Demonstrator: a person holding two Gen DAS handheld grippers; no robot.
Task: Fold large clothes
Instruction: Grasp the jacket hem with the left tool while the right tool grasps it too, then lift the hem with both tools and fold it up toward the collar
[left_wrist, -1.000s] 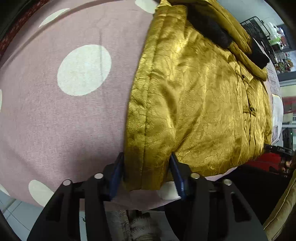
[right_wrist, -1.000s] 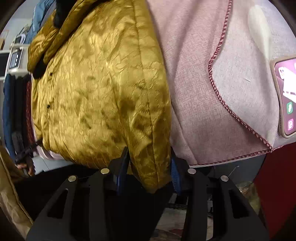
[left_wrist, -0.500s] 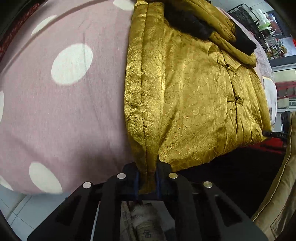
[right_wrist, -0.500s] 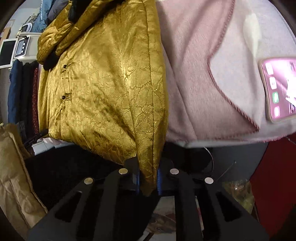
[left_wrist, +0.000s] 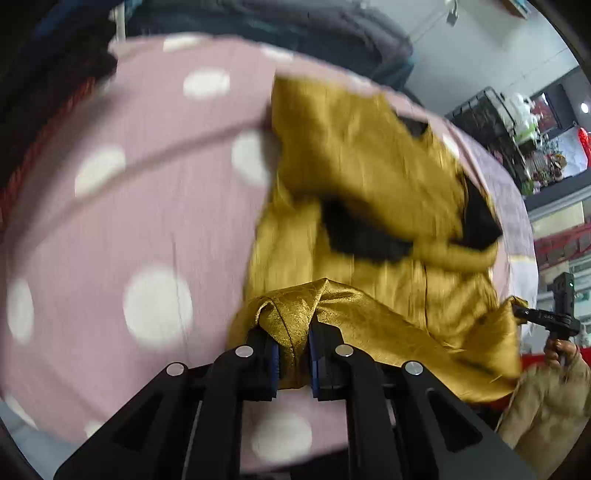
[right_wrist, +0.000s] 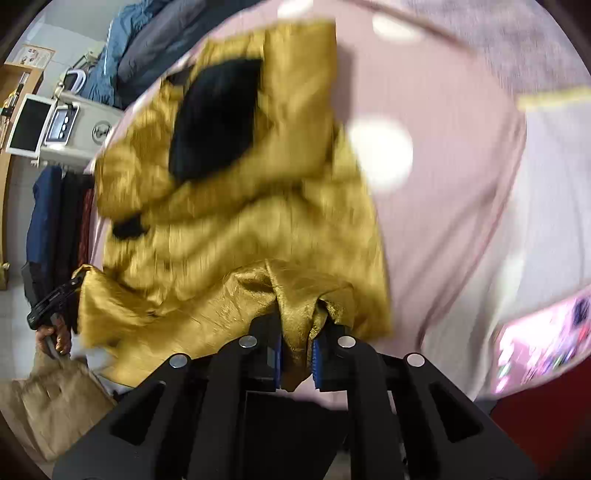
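A shiny gold jacket (left_wrist: 369, 177) with black cuffs and lining lies on a pink cloth with white dots (left_wrist: 147, 221). My left gripper (left_wrist: 293, 350) is shut on a bunched corner of the jacket's hem, lifted off the cloth. In the right wrist view the same gold jacket (right_wrist: 240, 221) fills the middle, and my right gripper (right_wrist: 297, 354) is shut on the other hem corner, also raised. The hem hangs between the two grippers and folds back over the jacket body. Both views are blurred by motion.
A phone with a pink screen (right_wrist: 546, 339) lies on the cloth at the right. Dark bedding (left_wrist: 295, 29) is piled at the far side. A person's hand (right_wrist: 55, 336) grips the other gripper's handle. Shelves (left_wrist: 517, 122) stand far right.
Both grippers closed on the jacket's lower hem corners, then rose and moved toward the collar, lifting the hem off the cloth and bringing more of the cloth into view.
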